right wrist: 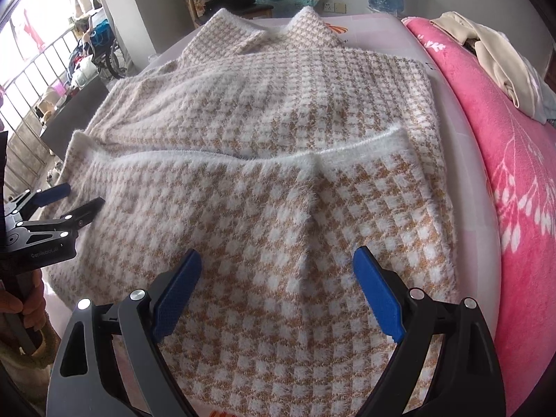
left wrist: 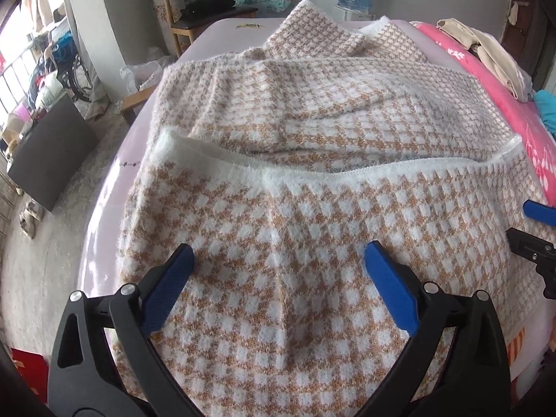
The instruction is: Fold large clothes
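**Hem folded up, both grippers released above the sweater**

At the far left of the scene, a grey floor and a dark panel are seen beside the bed (left wrist: 104, 187), whose pale sheet carries the work. The checked sweater (left wrist: 312, 146) is spread across that sheet, collar away from the cameras, with a sleeve laid across its body. Its lower part has been turned up over the body, so that the white fuzzy hem (left wrist: 278, 170) runs crosswise about halfway up the garment.

The left gripper (left wrist: 279, 260) is held over the folded flap, tilted steeply downward, its blue pads spread wide with only loose knit below them; nothing is pinched. In the right wrist view it is seen from the side at the sweater's left edge, carried in a person's hand (right wrist: 21, 307).

Further right, the right gripper (right wrist: 278, 267) is posed likewise above the flap's right half, jaws parted and empty, a raised crease lying between them.

The step in hand is judged to be the letting go after the bottom fold. A second fold is probably called for next: the near folded edge would have to be gripped at both sides evenly and carried toward the collar.

At the far right, a pink blanket (right wrist: 504, 139) and a beige garment (right wrist: 493, 48) are left untouched.
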A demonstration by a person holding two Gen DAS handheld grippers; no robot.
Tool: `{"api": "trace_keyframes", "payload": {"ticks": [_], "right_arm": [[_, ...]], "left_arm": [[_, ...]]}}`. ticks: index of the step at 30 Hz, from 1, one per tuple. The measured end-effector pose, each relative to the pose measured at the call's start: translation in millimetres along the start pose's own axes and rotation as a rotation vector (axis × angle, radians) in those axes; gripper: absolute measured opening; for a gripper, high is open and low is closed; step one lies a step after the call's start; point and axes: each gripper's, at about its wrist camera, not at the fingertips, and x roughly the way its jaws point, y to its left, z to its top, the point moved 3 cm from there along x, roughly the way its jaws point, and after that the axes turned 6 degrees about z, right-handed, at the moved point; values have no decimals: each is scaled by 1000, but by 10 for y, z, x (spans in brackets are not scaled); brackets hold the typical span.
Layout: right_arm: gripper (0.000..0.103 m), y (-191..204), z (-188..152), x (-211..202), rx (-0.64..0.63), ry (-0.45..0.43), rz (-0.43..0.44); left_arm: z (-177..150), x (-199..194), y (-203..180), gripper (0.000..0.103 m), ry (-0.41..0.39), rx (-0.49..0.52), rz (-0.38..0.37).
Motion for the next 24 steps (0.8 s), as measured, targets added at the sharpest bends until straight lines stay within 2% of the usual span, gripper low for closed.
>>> {"api": "trace_keyframes", "payload": {"ticks": [2, 5, 14, 24], "right_arm": [[89, -30, -31, 12, 24, 0, 8], [90, -30, -65, 18, 30, -10, 4], [96, -30, -84, 18, 32, -25, 22], [97, -11, -88, 46, 50, -47, -10]], "left_arm": [[-23, 13, 26, 96, -13, -12, -22], [-48, 10, 1, 96, -39, 8, -11], [-39, 0, 15, 96, -42, 9, -18], [-33, 13, 7, 96, -63, 43, -28]]}}
